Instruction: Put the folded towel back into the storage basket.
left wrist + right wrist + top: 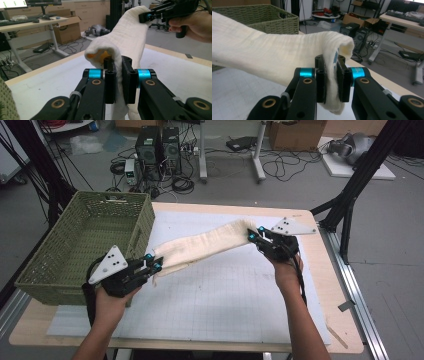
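Both grippers, left (119,82) and right (333,81), clamp your folded cream waffle-weave towel (205,246); thin edge bites, so tugging apart could slip it out.

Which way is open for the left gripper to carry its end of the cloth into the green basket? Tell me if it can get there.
Probably yes. The left gripper, shut on the cream cloth, is right beside the green wicker basket, whose top is open, with nothing between them. The right gripper holds the other end, so it would have to follow.
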### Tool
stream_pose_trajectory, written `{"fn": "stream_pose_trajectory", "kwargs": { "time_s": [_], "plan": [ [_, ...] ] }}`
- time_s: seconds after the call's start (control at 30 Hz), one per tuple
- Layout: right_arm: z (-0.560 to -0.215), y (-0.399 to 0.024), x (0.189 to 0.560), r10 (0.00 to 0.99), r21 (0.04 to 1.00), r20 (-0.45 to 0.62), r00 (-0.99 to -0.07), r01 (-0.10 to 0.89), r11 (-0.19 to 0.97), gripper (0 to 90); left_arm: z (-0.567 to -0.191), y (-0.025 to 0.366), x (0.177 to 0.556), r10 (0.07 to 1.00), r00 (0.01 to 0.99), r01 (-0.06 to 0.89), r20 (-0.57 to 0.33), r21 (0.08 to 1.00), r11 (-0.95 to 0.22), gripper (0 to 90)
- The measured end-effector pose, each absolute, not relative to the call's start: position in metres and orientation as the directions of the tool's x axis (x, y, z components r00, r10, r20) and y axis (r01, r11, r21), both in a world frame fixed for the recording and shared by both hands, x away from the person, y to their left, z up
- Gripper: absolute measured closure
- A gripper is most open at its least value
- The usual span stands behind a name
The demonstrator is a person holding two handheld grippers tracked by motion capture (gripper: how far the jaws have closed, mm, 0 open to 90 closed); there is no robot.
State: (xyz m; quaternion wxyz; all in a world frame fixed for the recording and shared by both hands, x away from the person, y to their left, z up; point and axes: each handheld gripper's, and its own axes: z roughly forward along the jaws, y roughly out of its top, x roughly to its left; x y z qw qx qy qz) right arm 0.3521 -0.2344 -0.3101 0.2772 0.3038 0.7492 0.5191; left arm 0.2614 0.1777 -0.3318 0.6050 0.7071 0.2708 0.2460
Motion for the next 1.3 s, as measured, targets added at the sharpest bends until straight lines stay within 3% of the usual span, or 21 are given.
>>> {"fn": "stream_pose_trajectory", "kwargs": {
  "time_s": [0.63,1.3],
  "plan": [
    [-0.277,-0.161,0.401,0.694,0.94,-0.155,-0.704,0.11,0.321,80.6,-0.322,0.217,0.249,0.77,0.638,0.069,0.034,0.992,-0.101,82.7],
    [-0.254,-0.072,0.444,0.65,0.944,-0.137,-0.748,0.1,0.314,80.6,-0.321,0.255,0.234,0.834,0.551,0.076,0.008,0.995,-0.059,82.7]
  ]
}}
